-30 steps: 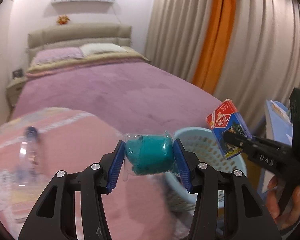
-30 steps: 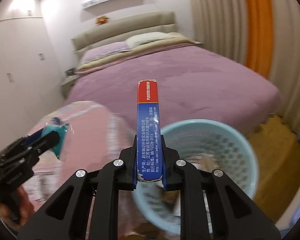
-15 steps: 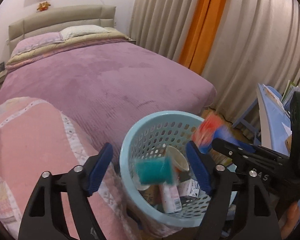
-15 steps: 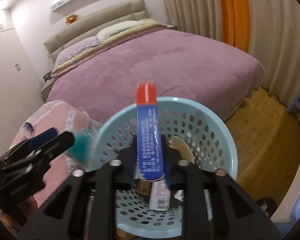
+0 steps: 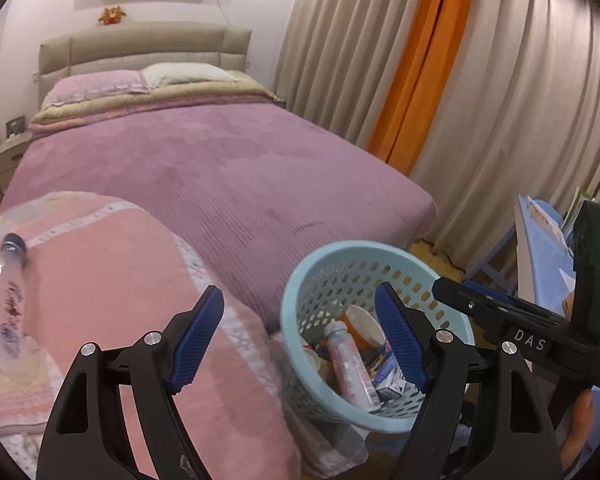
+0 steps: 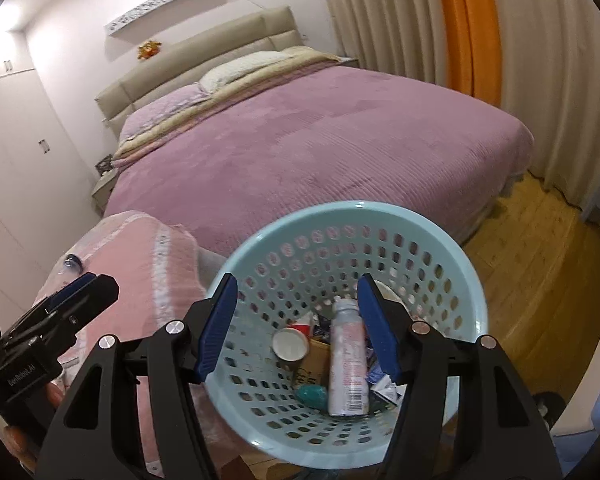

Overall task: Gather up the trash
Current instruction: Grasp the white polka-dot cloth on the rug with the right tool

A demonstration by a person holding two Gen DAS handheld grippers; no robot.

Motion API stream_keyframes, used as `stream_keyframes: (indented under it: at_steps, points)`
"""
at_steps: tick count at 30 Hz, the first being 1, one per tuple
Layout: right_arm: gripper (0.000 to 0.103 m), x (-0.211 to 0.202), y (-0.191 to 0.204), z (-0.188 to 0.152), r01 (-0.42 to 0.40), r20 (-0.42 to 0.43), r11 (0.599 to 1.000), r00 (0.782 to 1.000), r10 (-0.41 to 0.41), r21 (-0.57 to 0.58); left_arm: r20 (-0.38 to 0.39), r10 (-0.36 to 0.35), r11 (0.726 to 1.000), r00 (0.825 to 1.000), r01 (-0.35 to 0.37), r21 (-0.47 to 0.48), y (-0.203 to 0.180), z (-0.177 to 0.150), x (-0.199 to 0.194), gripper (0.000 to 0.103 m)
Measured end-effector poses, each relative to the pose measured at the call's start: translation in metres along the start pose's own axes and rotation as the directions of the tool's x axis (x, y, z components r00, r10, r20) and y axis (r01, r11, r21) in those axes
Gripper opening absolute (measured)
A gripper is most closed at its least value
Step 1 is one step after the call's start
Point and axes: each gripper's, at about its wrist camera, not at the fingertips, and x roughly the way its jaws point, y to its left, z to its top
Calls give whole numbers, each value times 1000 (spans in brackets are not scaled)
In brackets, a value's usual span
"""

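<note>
A round pale-blue perforated plastic basket (image 6: pixel 440 240) stands on the wooden floor just beside the near corner of a bed with a mauve ribbed cover (image 5: pixel 220 176). The right gripper (image 6: pixel 292 320) hangs above the basket's mouth, its blue-padded jaws opening with nothing between them. The left gripper (image 5: pixel 300 340) hovers over the basket's left rim, spread wide and empty. Inside the basket lie a pink-and-white plastic bottle (image 6: pixel 346 360), a small teal wrapped bundle (image 6: pixel 311 394), a paper cup (image 6: pixel 288 344) and cartons. One piece seems left — a clear plastic bottle with a dark cap (image 5: pixel 6 288), lying to the left on the pink quilted blanket (image 5: pixel 112 280). To collect it well, the left gripper should probably straddle the bottle's middle and close gently — the clear shell looks slippery.
</note>
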Motion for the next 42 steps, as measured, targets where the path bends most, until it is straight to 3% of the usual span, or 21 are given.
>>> stream_keyframes:
  at_steps: [7, 14, 17, 20, 23, 28, 31, 39, 41, 42]
  points:
    - [59, -9, 50, -6, -121, 5, 990, 993, 122, -68, 75, 62, 996, 995, -57, -66, 38, -2, -58, 76]
    - [59, -15, 124, -30, -180, 29, 954, 981, 193, -239, 83, 218, 968, 972, -205, -148, 91, -16, -115, 76]
    - [59, -12, 155, -49, -261, -13, 922, 963, 269, -287, 100, 287, 946, 953, -266, -186, 115, -26, -142, 76]
    - [58, -4, 185, -71, -315, -64, 901, 948, 311, -299, 110, 314, 930, 943, -283, -234, 138, -33, -163, 76]
    - [56, 8, 216, -96, -393, -142, 862, 919, 367, -319, 114, 348, 911, 931, -307, -275, 156, -40, -176, 76]
    - [54, 25, 257, -128, -451, -234, 797, 892, 387, -402, 98, 413, 868, 906, -359, -343, 182, -57, -187, 76]
    - [54, 35, 276, -142, -453, -279, 778, 890, 361, -436, 83, 423, 852, 902, -366, -374, 197, -67, -189, 76]
    - [54, 57, 304, -162, -419, -353, 783, 895, 272, -460, 50, 424, 838, 904, -372, -399, 219, -78, -188, 76]
    - [50, 59, 308, -164, -415, -350, 777, 898, 267, -474, 47, 423, 838, 905, -371, -401, 221, -78, -185, 76]
    - [39, 60, 311, -166, -418, -353, 770, 897, 266, -482, 45, 423, 838, 905, -372, -400, 220, -79, -185, 76]
